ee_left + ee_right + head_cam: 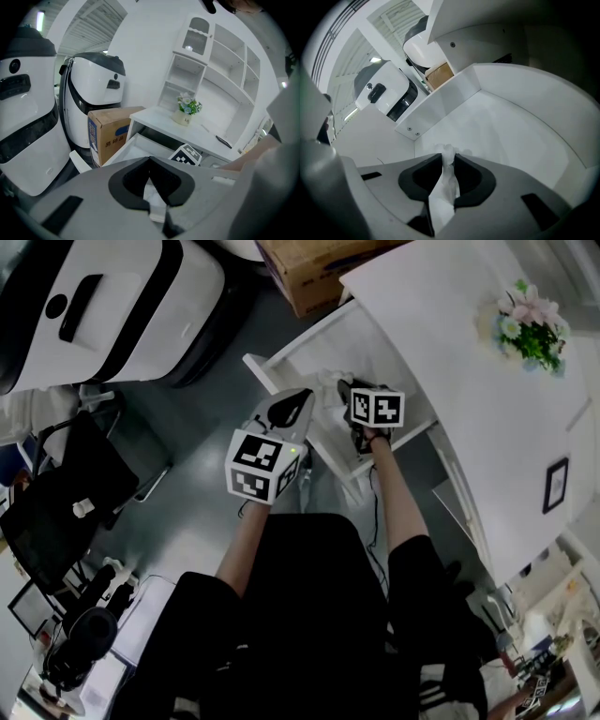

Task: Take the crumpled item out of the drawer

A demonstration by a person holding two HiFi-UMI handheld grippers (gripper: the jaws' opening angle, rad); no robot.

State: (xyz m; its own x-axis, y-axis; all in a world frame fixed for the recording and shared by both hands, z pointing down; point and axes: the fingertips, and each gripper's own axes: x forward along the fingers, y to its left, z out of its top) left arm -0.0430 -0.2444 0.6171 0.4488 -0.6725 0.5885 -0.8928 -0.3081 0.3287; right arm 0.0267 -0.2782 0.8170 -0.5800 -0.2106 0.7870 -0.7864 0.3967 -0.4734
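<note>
White, tissue-like and creased, the crumpled item [443, 192] stands pinched between the closed jaws of the right gripper [449, 154]. Its long axis runs along the jaws, and its ragged end pokes just past their tips toward the back of the open white drawer [525, 122]. The item fills the slit from the tips back toward the camera, so its full shape cannot be made out. In the head view only a small pale bit of it [328, 395] shows inside the drawer [370, 343], between the two grippers. The right gripper [352, 395] is mostly covered there by its marker cube and the hand. The left gripper [302, 401] points into the drawer just beside the item. In its own view the left gripper [150, 161] has its jaw tips together. Something white shows in the gap behind the tips, and whether it is the item or the drawer beyond cannot be told. A cardboard box [110, 131] stands beside the drawer, and a flower pot [187, 108] sits on the desk top [197, 133] above it.
</note>
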